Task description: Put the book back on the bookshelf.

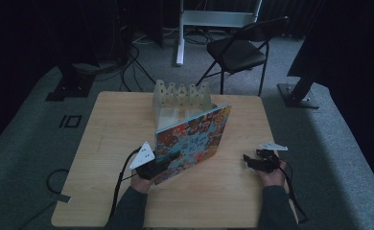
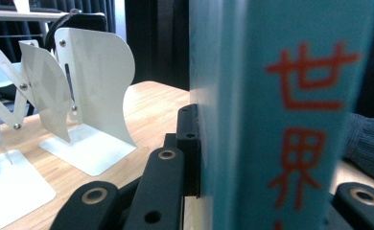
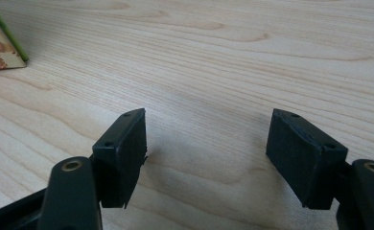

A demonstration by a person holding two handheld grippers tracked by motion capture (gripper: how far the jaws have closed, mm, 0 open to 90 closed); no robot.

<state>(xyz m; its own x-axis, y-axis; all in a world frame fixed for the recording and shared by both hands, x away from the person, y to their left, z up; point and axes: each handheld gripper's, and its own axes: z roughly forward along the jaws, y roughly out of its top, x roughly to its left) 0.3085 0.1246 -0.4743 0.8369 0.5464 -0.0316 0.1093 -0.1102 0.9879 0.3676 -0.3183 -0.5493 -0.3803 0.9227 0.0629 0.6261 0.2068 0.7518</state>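
Nearest the camera in the high view, a person's two forearms in dark sleeves come in over the near edge of a pale wooden desk [image 1: 103, 201], each hand holding a set of black tongs with a trailing cable. The left tongs [image 1: 168, 160] are pinching a picture book [image 1: 194, 139] near its lower corner, holding it tilted up off the desk so its colourful patterned cover faces the person. In the left gripper view the book's turquoise spine [image 2: 290, 115] with red characters stands upright between the black jaws, which press against it on both sides. The right tongs [image 1: 248, 160] rest on the desk well apart from the book, to its right, spread and gripping nothing; the right gripper view shows bare wood grain between the two pads, with a corner of the book [image 3: 0, 43] at the far left. Farther back, at the far middle of the desk, stands a white metal book rack [image 1: 181, 100] with zigzag expanding dividers, its slots apparently unfilled. The book's far edge sits just in front of this rack. Beyond the desk are a black folding chair [image 1: 238, 50] and grey carpet in a dim room. Judging from this, the book is lifted and gripped, but standing it in the rack is not yet done.
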